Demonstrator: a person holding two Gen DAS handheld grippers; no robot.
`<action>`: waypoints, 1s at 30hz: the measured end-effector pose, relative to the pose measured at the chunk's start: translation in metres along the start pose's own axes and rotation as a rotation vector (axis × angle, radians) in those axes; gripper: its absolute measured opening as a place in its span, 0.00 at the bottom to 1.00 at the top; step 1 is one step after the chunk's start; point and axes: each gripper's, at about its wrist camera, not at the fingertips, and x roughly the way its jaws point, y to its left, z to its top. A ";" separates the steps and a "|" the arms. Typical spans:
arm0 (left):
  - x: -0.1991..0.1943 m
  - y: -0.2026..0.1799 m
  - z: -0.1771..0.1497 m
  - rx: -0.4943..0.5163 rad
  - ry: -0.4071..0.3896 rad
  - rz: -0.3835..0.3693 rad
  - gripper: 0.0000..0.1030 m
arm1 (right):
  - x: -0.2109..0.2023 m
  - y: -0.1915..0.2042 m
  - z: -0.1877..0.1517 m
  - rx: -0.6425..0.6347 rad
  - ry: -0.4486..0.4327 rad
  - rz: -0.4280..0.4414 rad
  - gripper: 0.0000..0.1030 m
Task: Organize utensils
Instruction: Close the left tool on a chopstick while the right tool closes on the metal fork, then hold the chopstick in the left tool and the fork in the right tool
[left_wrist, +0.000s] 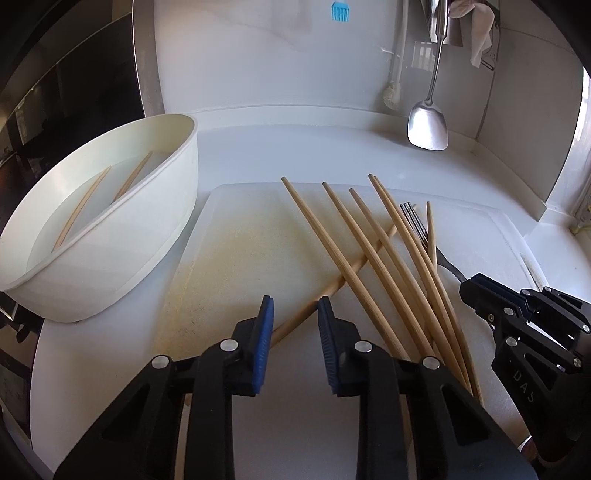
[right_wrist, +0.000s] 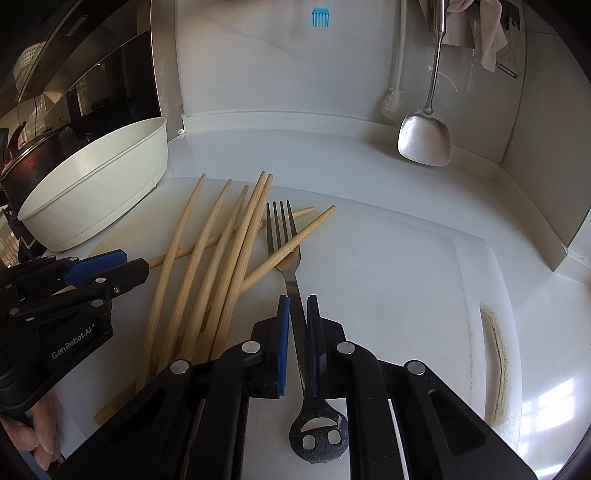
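Observation:
Several wooden chopsticks (left_wrist: 373, 254) lie crossed on a white cutting board (left_wrist: 236, 243); they also show in the right wrist view (right_wrist: 207, 266). A metal fork (right_wrist: 286, 236) lies among them, one chopstick across its tines. My right gripper (right_wrist: 298, 301) is shut on the fork's handle, low on the board; it shows in the left wrist view (left_wrist: 476, 286). My left gripper (left_wrist: 295, 301) is open and empty, its fingers either side of one chopstick's lower end. A white oval bowl (left_wrist: 159, 206) at the left holds two chopsticks (left_wrist: 107, 199).
A metal spatula (left_wrist: 428, 125) and a white brush (left_wrist: 393, 92) hang against the back wall. A dark pot (right_wrist: 22, 166) stands behind the bowl at the far left. The board (right_wrist: 406, 277) has bare surface to the right of the fork.

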 end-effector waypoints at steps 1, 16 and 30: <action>0.000 0.001 0.001 -0.004 0.001 0.002 0.19 | 0.000 0.000 0.000 0.000 -0.001 -0.005 0.09; -0.010 0.004 -0.004 -0.024 -0.015 -0.028 0.07 | -0.008 -0.027 -0.007 0.082 -0.023 -0.109 0.07; -0.028 0.003 -0.002 0.019 -0.082 0.013 0.07 | -0.014 -0.037 -0.009 0.103 -0.037 -0.155 0.07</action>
